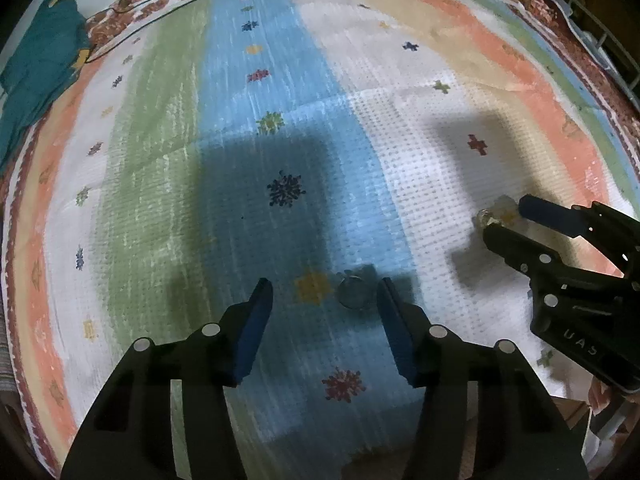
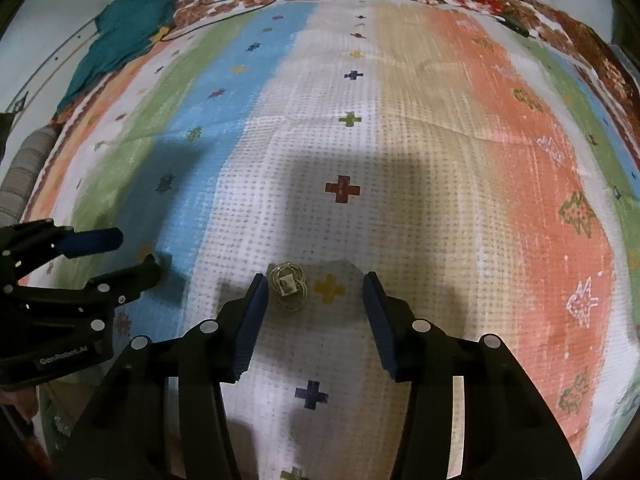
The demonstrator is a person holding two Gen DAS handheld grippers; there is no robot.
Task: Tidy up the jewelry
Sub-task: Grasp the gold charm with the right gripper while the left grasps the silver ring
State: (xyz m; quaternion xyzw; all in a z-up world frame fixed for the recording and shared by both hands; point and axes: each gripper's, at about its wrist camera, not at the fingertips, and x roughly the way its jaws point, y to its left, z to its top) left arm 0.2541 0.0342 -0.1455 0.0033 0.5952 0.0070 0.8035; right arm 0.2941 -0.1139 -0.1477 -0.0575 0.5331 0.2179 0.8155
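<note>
Lying just inside the right gripper's (image 2: 316, 288) left finger, the gold rings (image 2: 288, 286) are sitting off-centre between spread jaws. The left gripper (image 1: 325, 294), also spread, is hovering farther away.

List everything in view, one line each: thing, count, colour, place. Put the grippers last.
ring: one, grey round band, on the blue stripe between the left gripper's fingers.
gold jewelry cluster: one, gold loops with a small tag, beside the right gripper's left finger.
striped mat: one, green, blue, white, tan and orange, beneath everything.
teal cloth: one, far left corner.
left gripper: black with blue pads, open.
right gripper: black with blue pads, open.
</note>
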